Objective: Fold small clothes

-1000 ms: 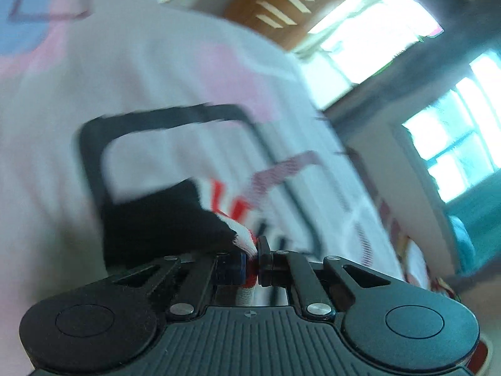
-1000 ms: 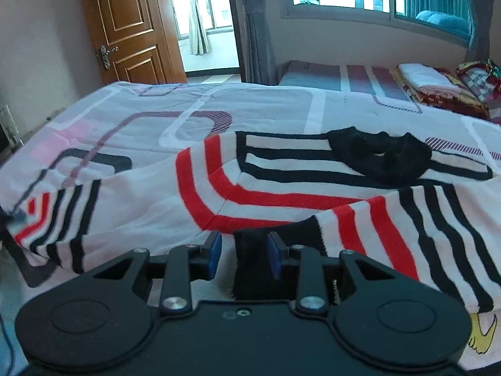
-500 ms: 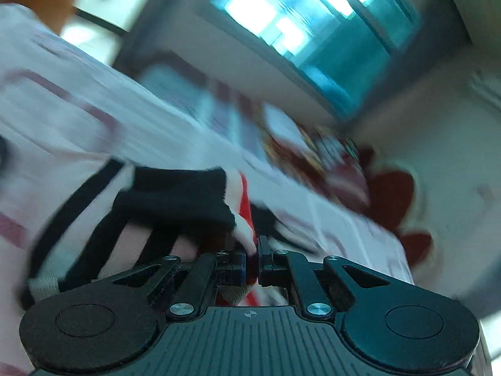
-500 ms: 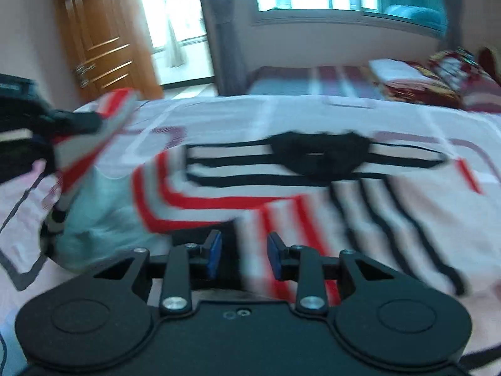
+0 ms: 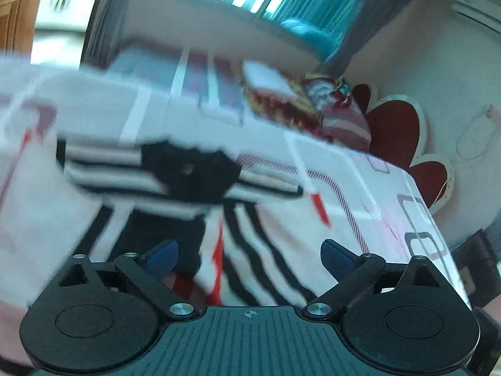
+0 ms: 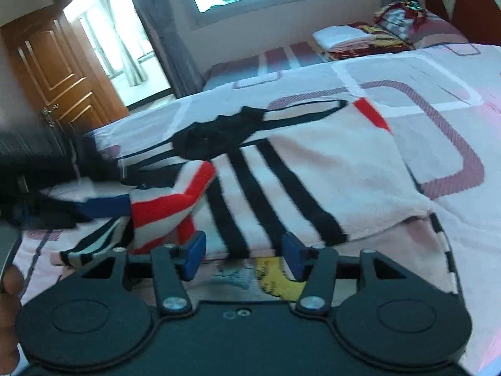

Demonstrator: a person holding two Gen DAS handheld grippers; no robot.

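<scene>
Left gripper (image 5: 249, 255) is spread wide, blue pads (image 5: 161, 255) far apart, nothing pinched between them. Its view is smeared with blur. From the right wrist view the left gripper (image 6: 103, 205) shows at the left edge as a dark blurred shape with one blue finger reaching toward the centre. Right gripper (image 6: 244, 255) is parted too, blue pads (image 6: 194, 255) well apart and nothing caught between them, fingers aimed forward and tilted slightly down. A bare hand (image 6: 7, 307) shows at the bottom-left edge, fingertips curled beside the right gripper's body.
</scene>
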